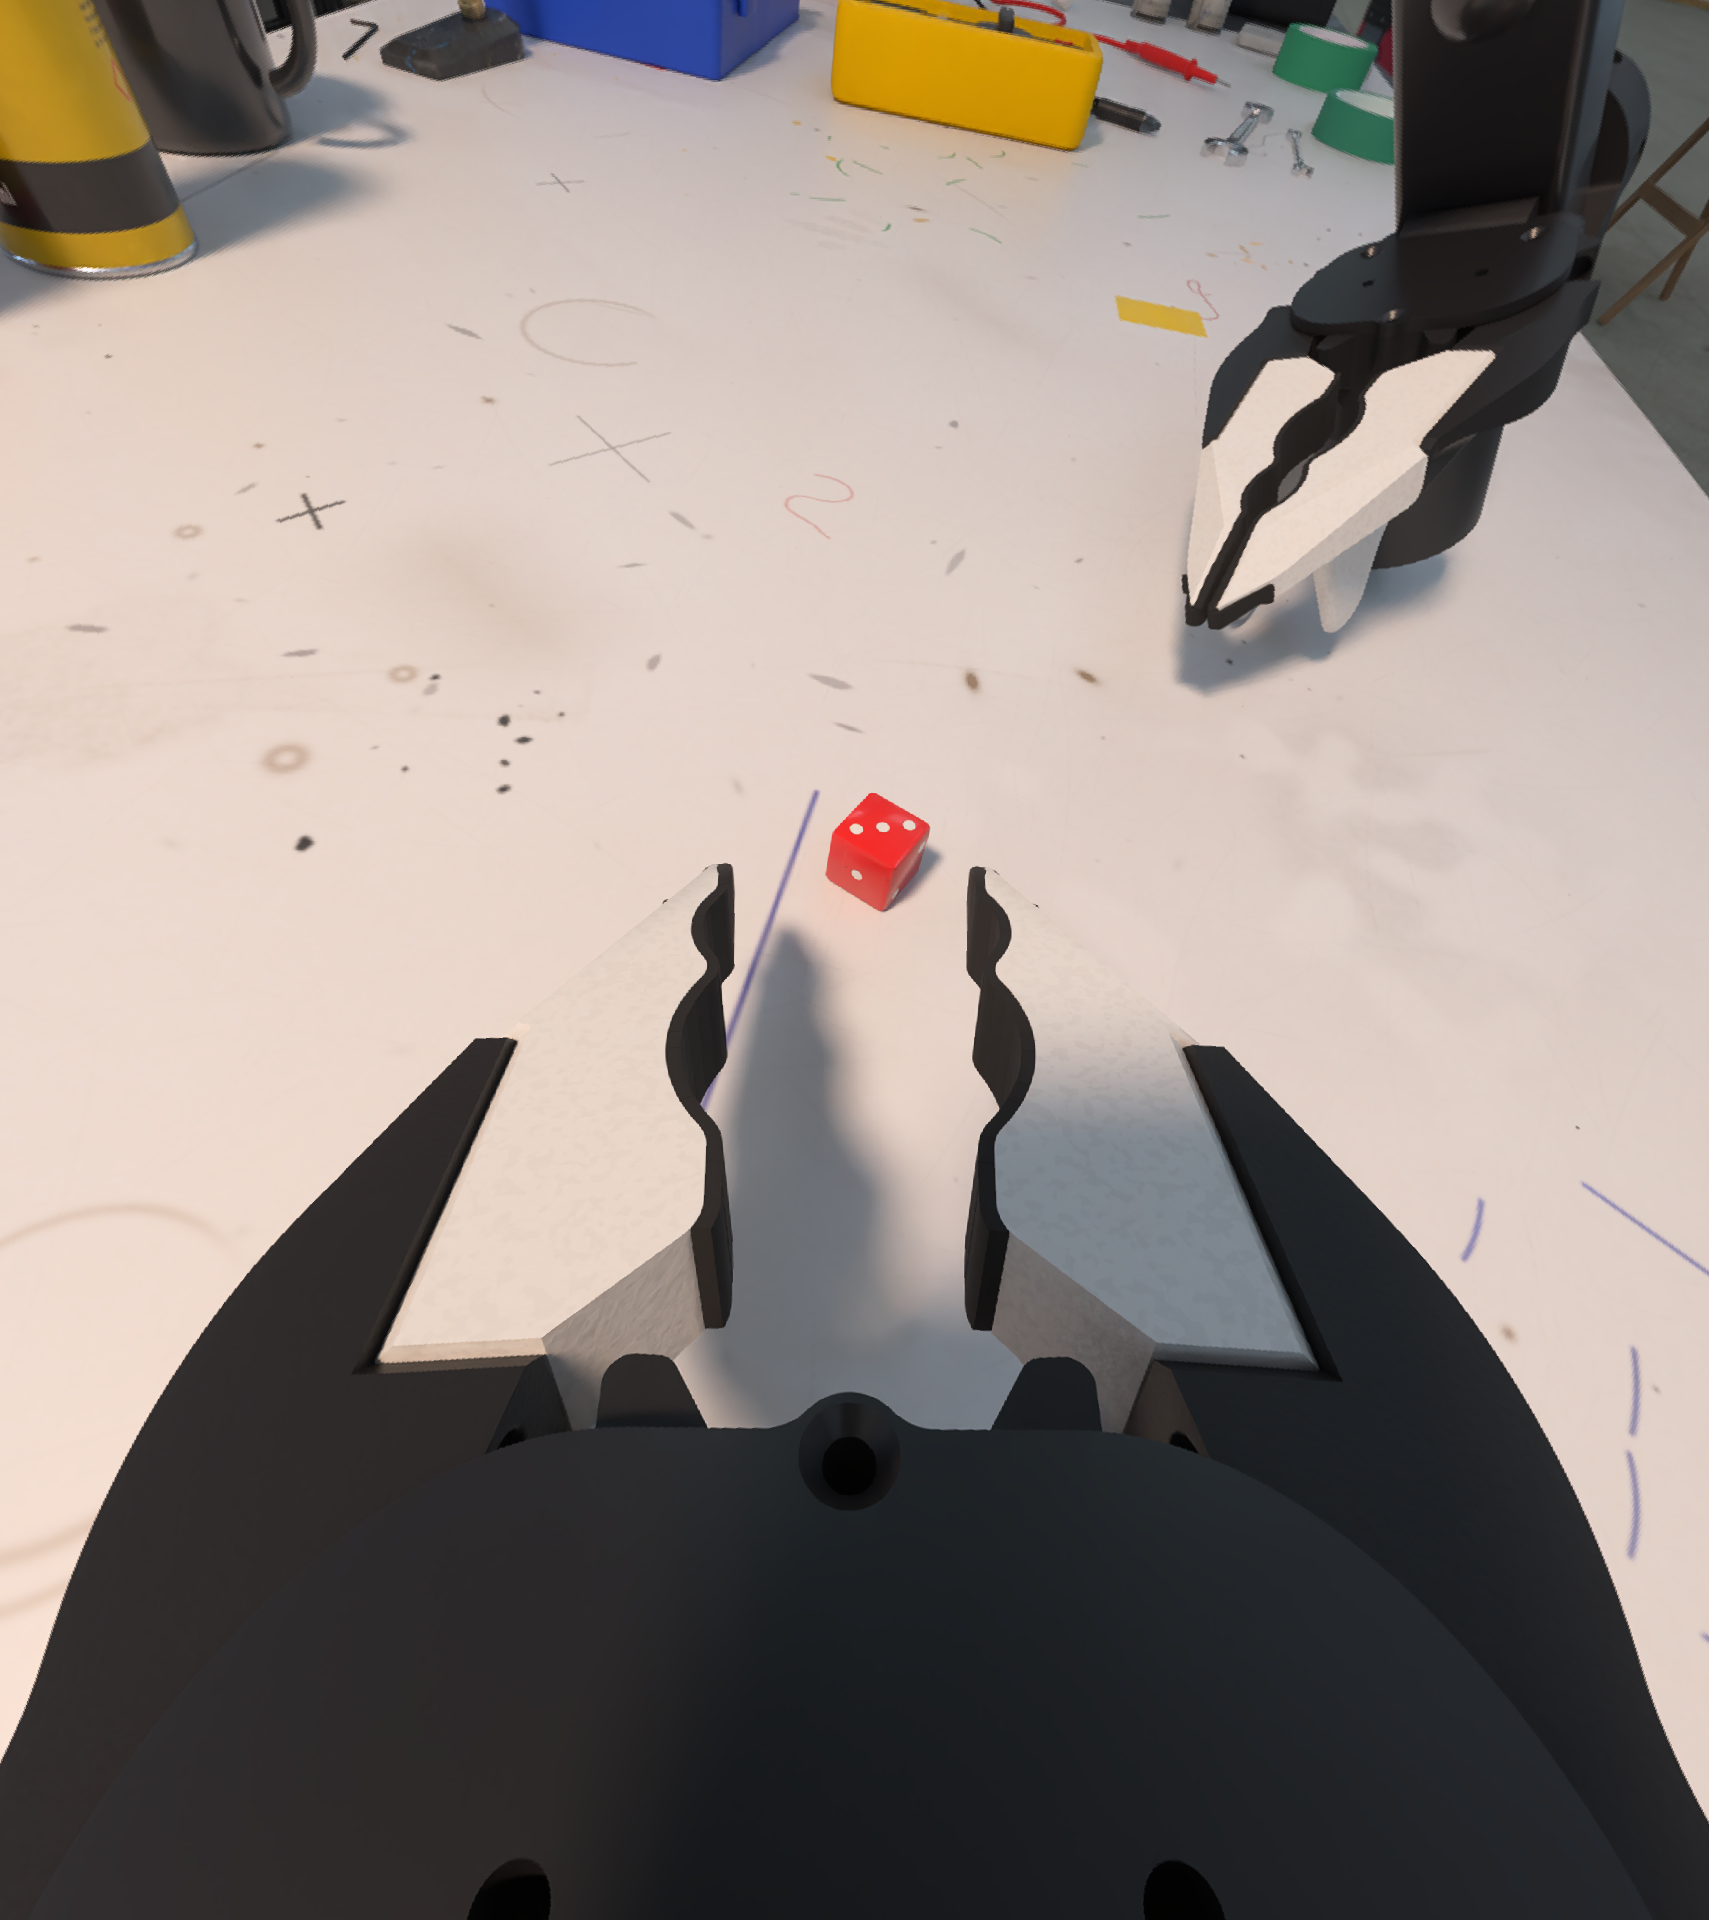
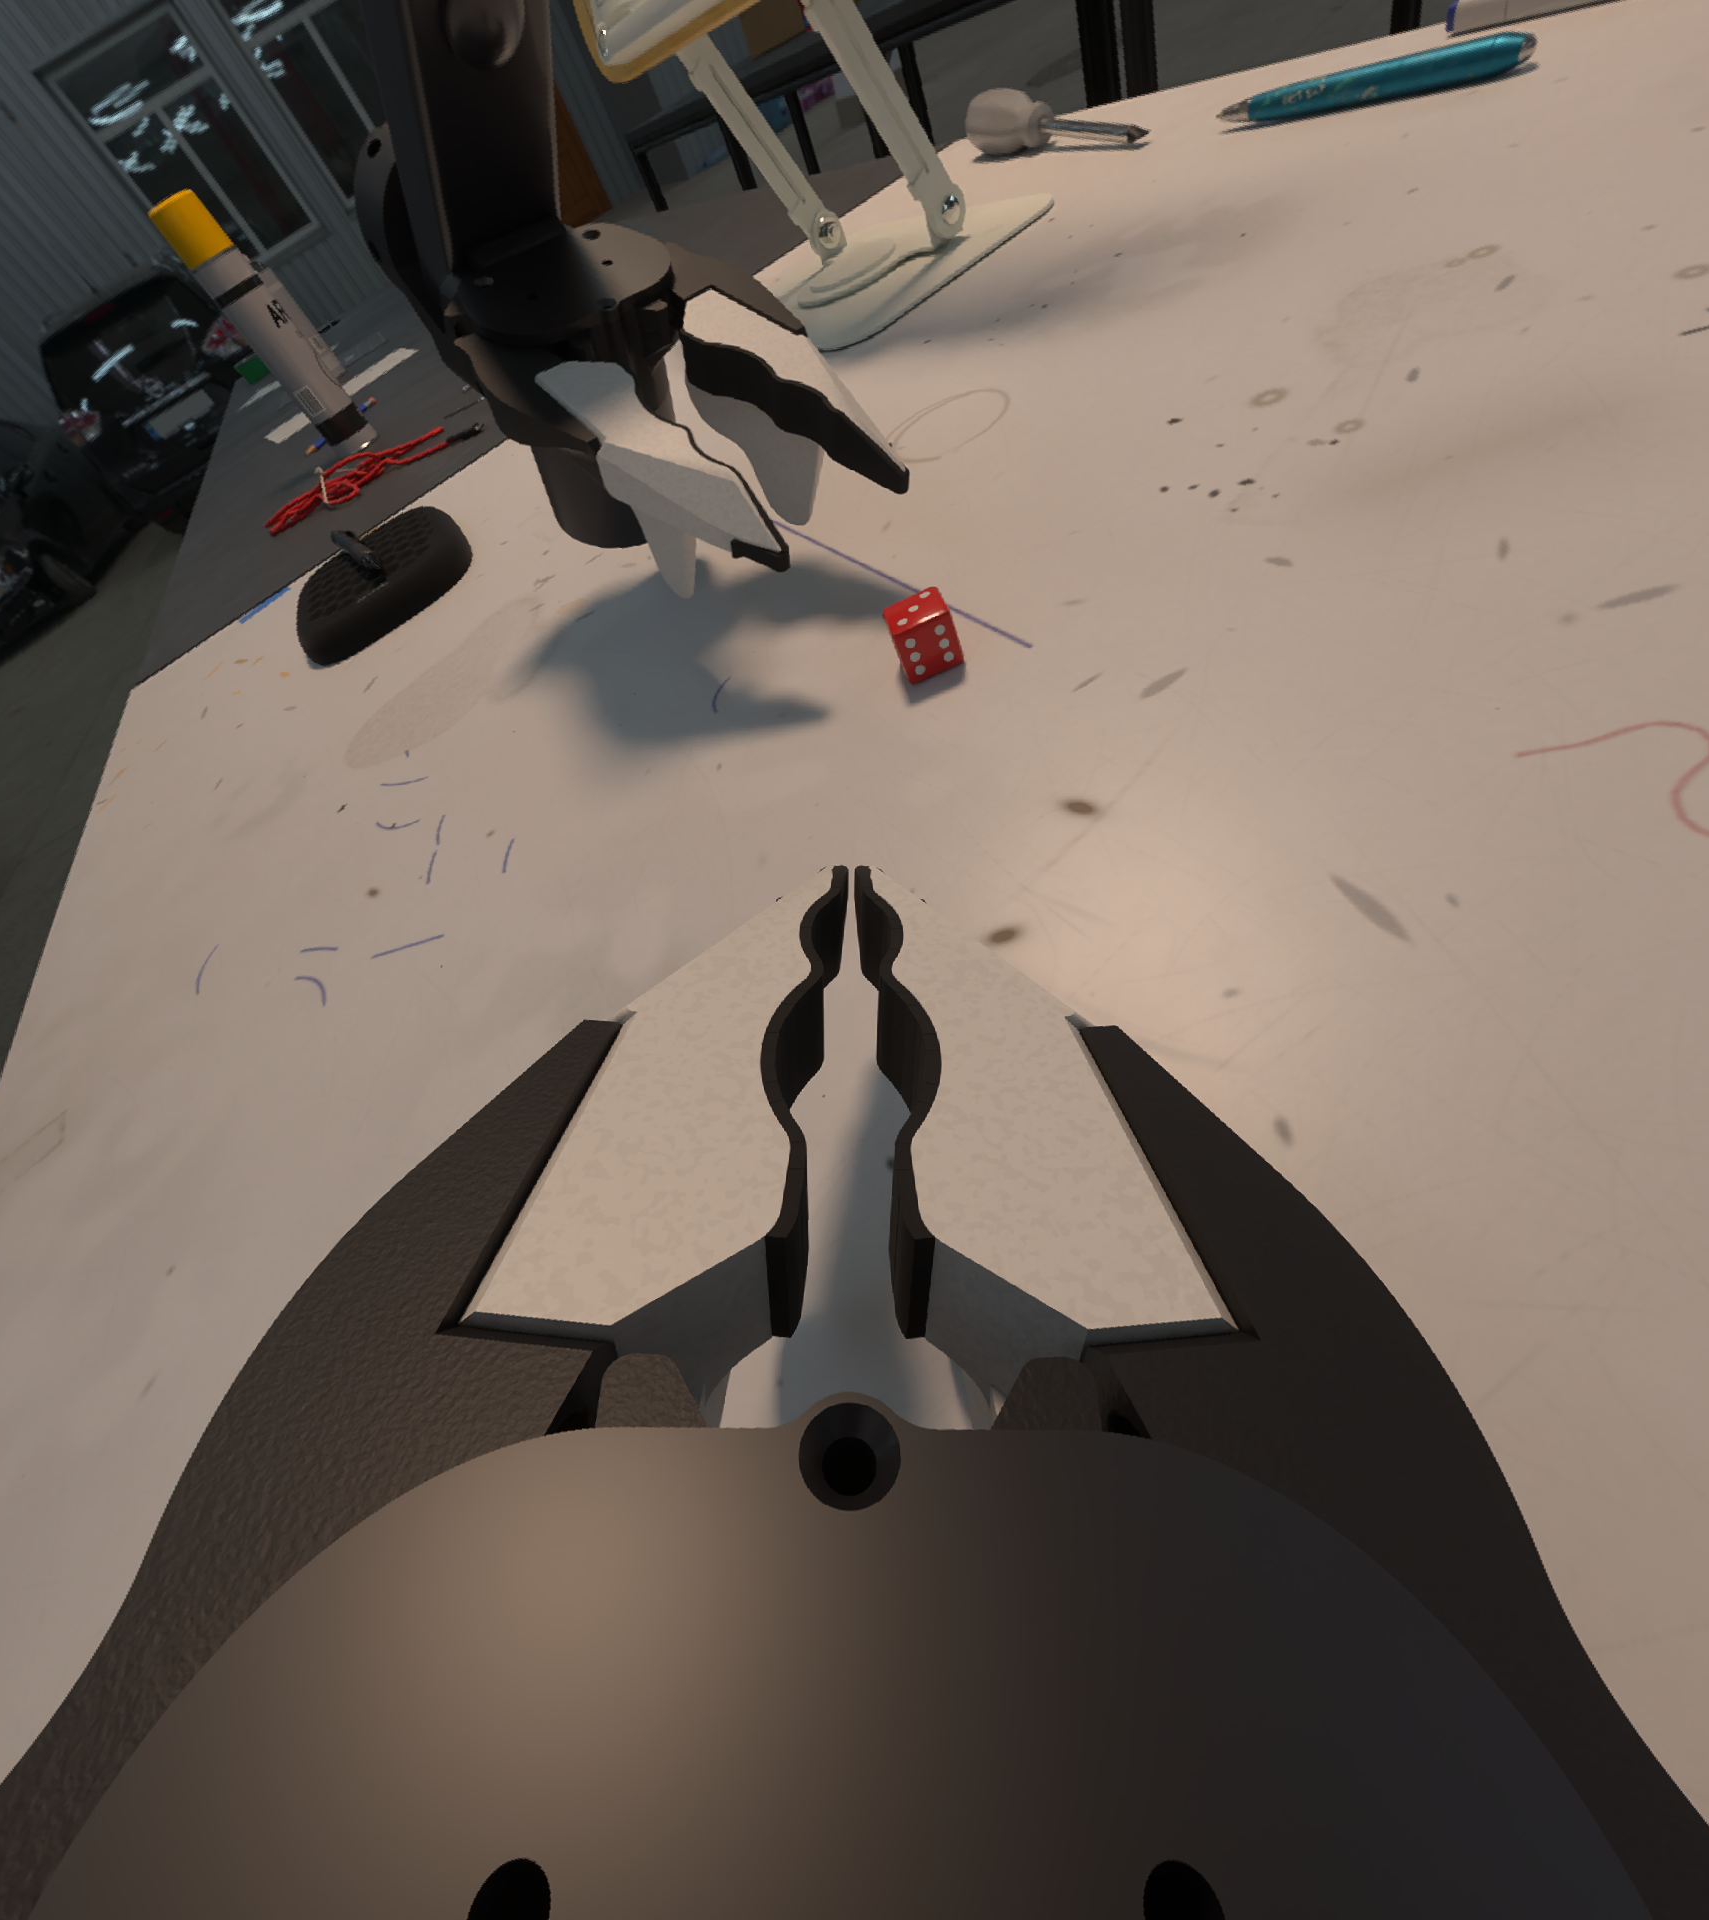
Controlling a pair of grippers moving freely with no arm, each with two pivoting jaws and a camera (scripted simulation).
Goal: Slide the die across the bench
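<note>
A small red die [image 1: 877, 850] with white pips sits on the white bench [image 1: 414, 935], just ahead of my left gripper [image 1: 850, 883], which is open and empty with the die slightly right of its centre line. The die also shows in the right wrist view [image 2: 923, 635], well ahead of my right gripper [image 2: 848, 875], which is shut and empty above the bench. The right gripper shows far right in the left wrist view [image 1: 1208, 613]. The left gripper shows in the right wrist view [image 2: 829, 520], just left of the die.
At the bench's far end stand a yellow can [image 1: 50, 135], a dark mug [image 1: 206, 73], a blue box [image 1: 642, 31], a yellow box [image 1: 964, 73] and green tape rolls [image 1: 1349, 94]. A lamp base [image 2: 912, 260], a teal pen [image 2: 1380, 73], a black pad [image 2: 382, 582] and red cord [image 2: 351, 483] lie elsewhere.
</note>
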